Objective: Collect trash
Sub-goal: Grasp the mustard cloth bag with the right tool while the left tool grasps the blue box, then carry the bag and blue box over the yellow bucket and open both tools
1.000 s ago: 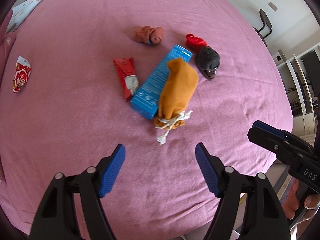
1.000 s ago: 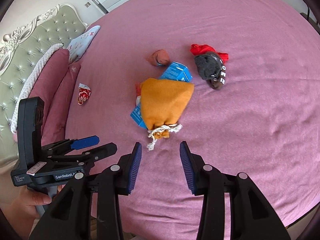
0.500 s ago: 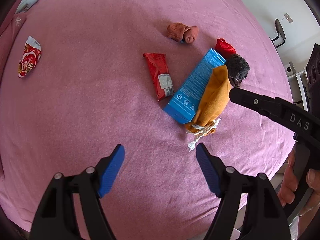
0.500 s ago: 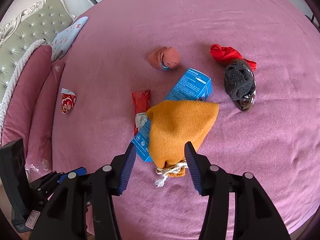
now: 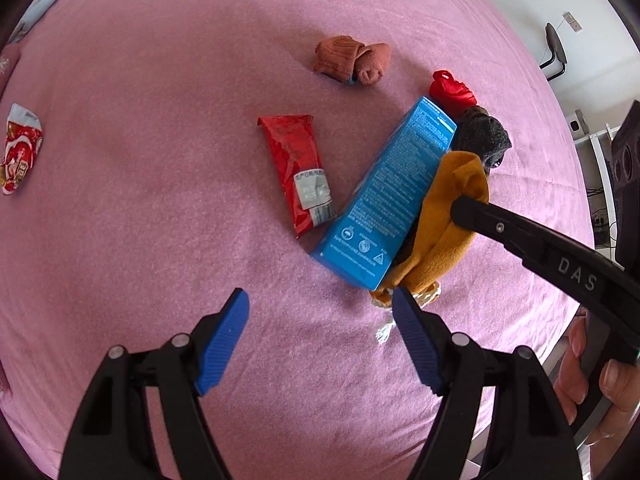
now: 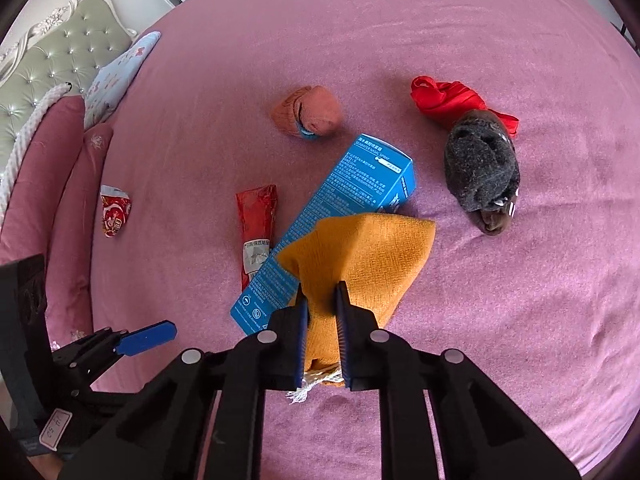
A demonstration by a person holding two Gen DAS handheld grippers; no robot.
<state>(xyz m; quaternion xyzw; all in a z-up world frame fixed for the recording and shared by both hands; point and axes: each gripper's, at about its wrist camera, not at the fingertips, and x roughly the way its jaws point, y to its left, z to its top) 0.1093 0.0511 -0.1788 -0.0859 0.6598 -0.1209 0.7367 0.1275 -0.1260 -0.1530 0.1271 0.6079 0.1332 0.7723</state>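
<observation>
While the right gripper (image 6: 322,320) pinches the orange drawstring pouch (image 6: 360,264) at lower centre, lying partly on the blue nasal spray box (image 6: 344,208), the left gripper (image 5: 320,344) hovers open over the pink bedspread (image 5: 160,80).

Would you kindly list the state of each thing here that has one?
right gripper: shut on the orange pouch.
left gripper: open, holding nothing.
blue box: lying flat, partly under the pouch.
red wrapper: lying flat.
</observation>
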